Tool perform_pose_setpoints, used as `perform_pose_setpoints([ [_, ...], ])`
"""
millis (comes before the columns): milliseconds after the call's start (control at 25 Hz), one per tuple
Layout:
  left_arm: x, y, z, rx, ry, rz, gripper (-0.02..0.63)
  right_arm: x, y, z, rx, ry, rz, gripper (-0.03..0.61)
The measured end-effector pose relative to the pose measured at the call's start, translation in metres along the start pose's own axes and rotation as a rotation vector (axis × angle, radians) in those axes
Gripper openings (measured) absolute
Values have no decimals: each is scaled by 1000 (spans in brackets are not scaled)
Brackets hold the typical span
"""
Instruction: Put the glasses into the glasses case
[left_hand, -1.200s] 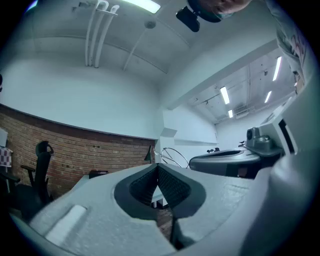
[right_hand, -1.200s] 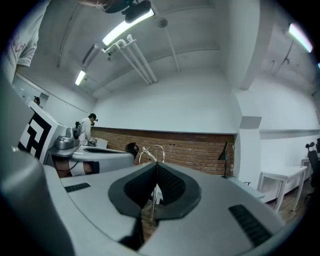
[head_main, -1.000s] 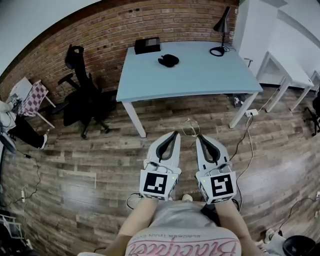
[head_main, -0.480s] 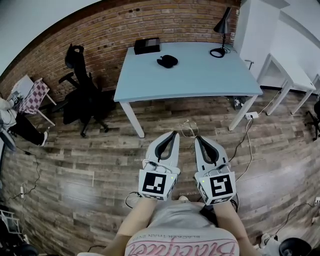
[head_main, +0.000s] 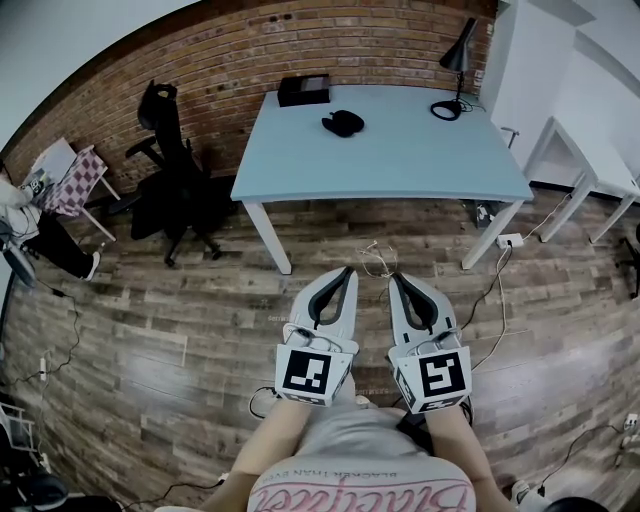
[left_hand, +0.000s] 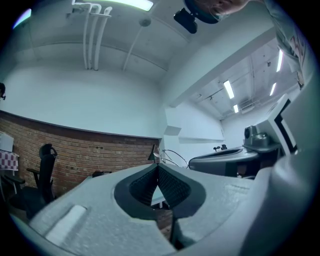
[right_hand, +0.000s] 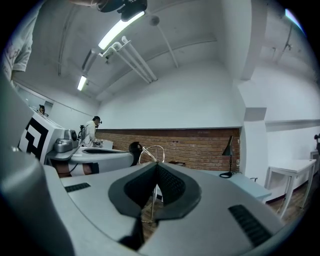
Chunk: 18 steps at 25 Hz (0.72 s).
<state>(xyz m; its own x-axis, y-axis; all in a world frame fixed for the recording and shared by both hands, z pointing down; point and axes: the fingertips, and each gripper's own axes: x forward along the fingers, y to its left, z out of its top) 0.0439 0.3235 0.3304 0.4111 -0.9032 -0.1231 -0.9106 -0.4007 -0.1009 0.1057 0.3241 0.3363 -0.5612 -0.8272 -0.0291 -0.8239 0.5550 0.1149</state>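
The person stands on the wood floor well back from the table, with both grippers held out side by side at waist height, tips pointing toward it. The glasses, a thin wire frame, hang in the air between the two tips, over the floor and still far from the table.

The right gripper is clenched. In its own view the jaws meet at the tip, a wire loop of the frame stands just past that tip, and one thin temple drops behind the jaws, so it looks to be pinching the frame. The left gripper is also closed tip to tip. The wire arcs start just beside its tip, but I cannot tell whether it grips them or is only kept close to steady a light, floppy frame.

The small dark thing on the far middle of the table is probably the case. A black box sits behind it to the left, and a lamp stands at the far right corner. The carry is the step in hand, and nothing is in the case yet. Holding the frame out front and high keeps the dangling temple clear of the body and the floor.
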Motion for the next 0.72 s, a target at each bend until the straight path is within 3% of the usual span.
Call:
perform_pose_setpoints([
  [320, 46, 28, -19, -21, 16, -9, 5, 47, -22, -6, 25, -1, -7, 12],
  [720, 120, 97, -38, -33, 43, 4, 5, 143, -49, -16, 52, 21, 19, 12],
])
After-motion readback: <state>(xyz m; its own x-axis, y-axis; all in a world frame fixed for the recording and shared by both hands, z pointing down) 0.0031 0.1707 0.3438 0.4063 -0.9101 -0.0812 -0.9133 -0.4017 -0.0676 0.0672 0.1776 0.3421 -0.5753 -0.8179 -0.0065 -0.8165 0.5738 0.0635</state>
